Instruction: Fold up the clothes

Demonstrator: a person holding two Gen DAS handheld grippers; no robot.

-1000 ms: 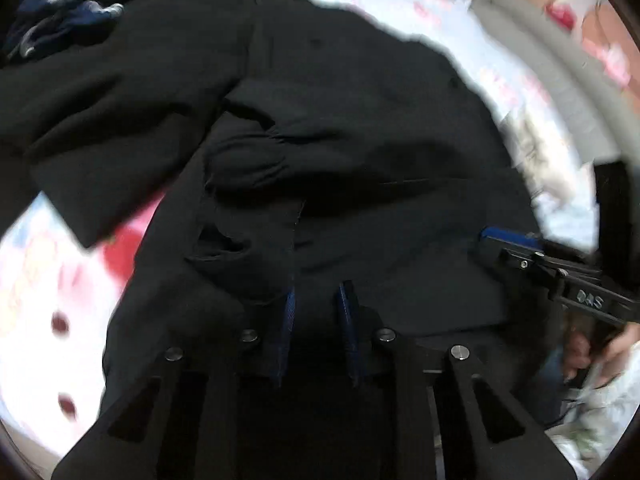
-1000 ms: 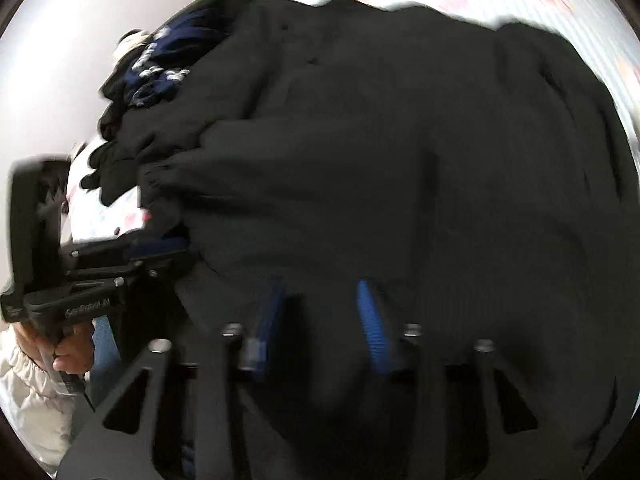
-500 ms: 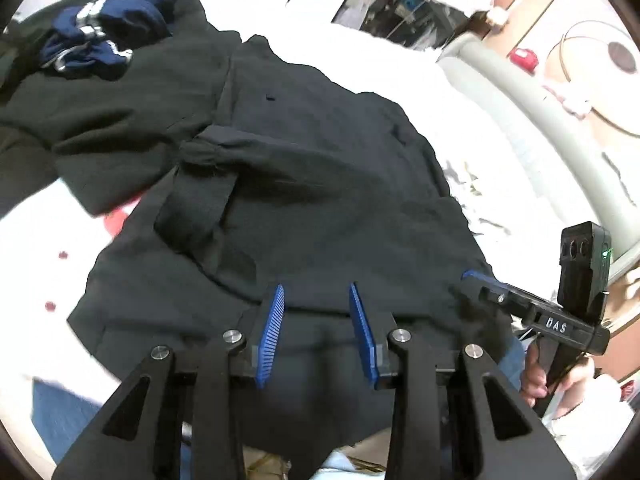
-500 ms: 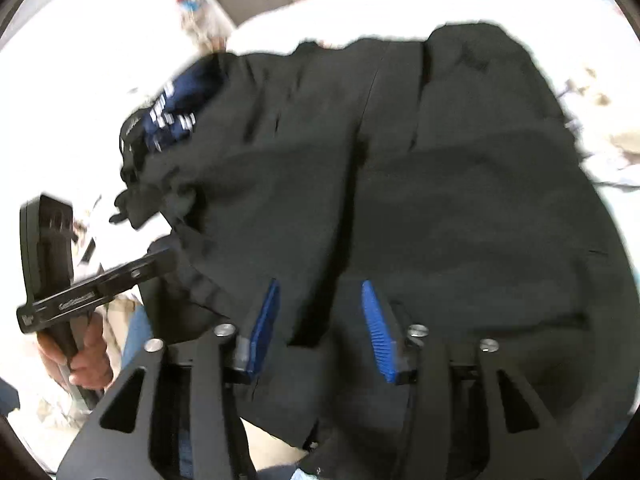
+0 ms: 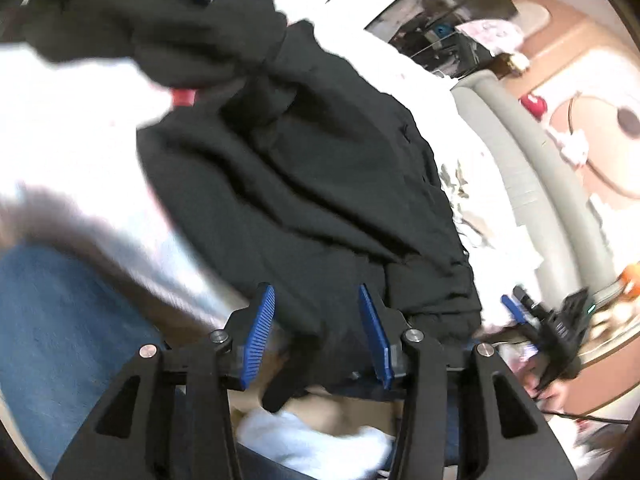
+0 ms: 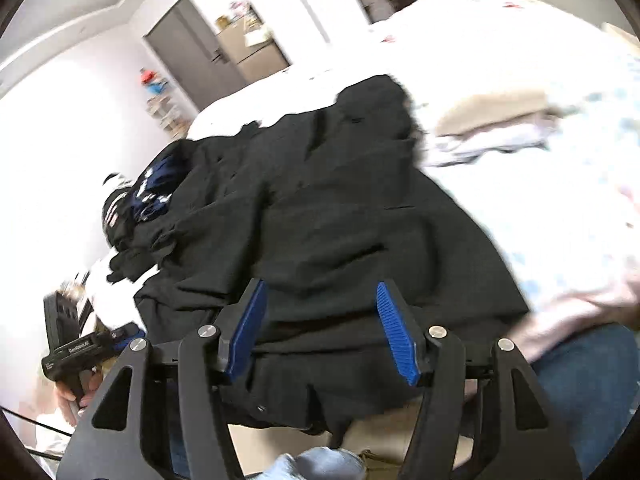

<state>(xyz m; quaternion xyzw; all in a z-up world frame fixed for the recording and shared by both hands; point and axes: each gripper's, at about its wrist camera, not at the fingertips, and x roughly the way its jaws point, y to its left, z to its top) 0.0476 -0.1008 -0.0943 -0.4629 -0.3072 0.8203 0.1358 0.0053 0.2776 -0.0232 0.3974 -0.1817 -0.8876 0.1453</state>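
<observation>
bedroom, white bed [image 6: 520, 64] with a faint print as work surface; grey door [image 6: 188, 56] in the far wall. black garment [image 6: 340, 216] spread on the bed, long axis running away from the person, near hem hanging over the bed edge. darker heap with a navy printed piece [image 6: 152, 196] at its far left corner. left gripper [image 5: 318, 330]: jaws have just been opening, about half apart, hem cloth between them but the pads seem clear of it, though blur makes this uncertain. right gripper [image 6: 320, 330]: jaws likewise just opening, parted, nothing clamped, hem directly ahead. both sit at the near hem, left by its left corner. containers: none; folded pale stack [image 6: 492, 128] lies right of the garment.
</observation>
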